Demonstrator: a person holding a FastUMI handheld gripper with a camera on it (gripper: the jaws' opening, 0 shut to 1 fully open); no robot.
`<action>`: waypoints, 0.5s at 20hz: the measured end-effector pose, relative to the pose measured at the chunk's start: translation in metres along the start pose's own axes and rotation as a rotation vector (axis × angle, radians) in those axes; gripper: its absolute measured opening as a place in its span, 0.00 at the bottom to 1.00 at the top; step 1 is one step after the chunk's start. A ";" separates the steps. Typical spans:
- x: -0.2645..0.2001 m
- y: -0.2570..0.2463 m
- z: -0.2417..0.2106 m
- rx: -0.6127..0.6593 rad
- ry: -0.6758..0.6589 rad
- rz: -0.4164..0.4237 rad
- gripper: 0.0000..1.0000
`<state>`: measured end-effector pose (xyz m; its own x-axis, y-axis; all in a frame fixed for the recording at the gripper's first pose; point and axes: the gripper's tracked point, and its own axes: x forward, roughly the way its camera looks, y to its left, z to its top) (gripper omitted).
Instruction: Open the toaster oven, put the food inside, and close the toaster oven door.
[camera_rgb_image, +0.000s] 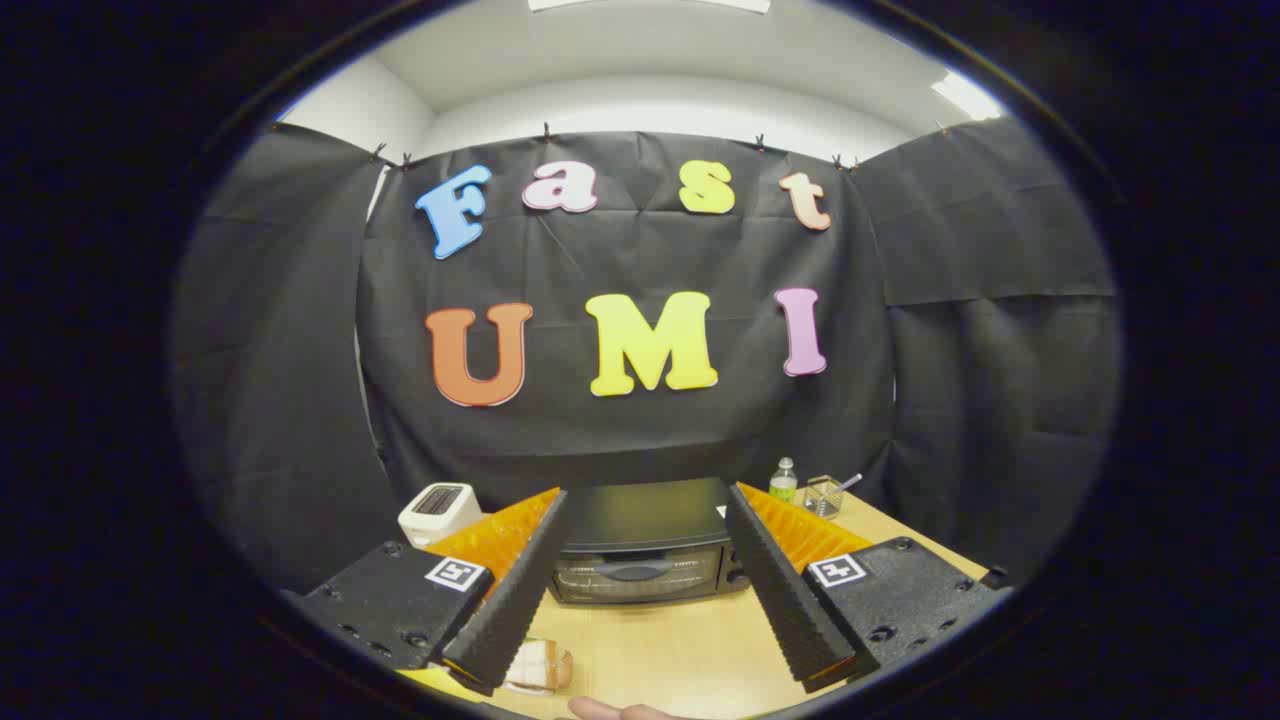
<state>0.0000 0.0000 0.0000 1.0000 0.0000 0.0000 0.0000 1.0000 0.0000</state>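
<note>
The gripper (645, 520) holds its two ridged, saw-toothed fingers (780, 590) spread wide with nothing between them, and framed in that gap, just ahead of the tips, sits the boxy black metal toaster oven (640, 545) with its glass door closed and a curved bar handle across the front. Near the base of the left finger, on the pale wooden table (680, 650), lies what looks like a sandwich in clear wrap (540, 667), partly hidden by the finger. Beyond the left finger stands a rounded white slot toaster (440, 512); beyond the right finger stand a small clear plastic bottle (783, 482) and a wire mesh cup (822, 496).
</note>
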 end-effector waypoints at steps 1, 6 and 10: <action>0.000 -0.003 0.002 -0.001 -0.008 -0.004 1.00; 0.011 -0.013 0.011 -0.036 -0.058 -0.016 1.00; 0.022 -0.014 0.008 -0.030 -0.063 0.010 1.00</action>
<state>0.0220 -0.0137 0.0084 0.9980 0.0111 0.0625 -0.0092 0.9995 -0.0307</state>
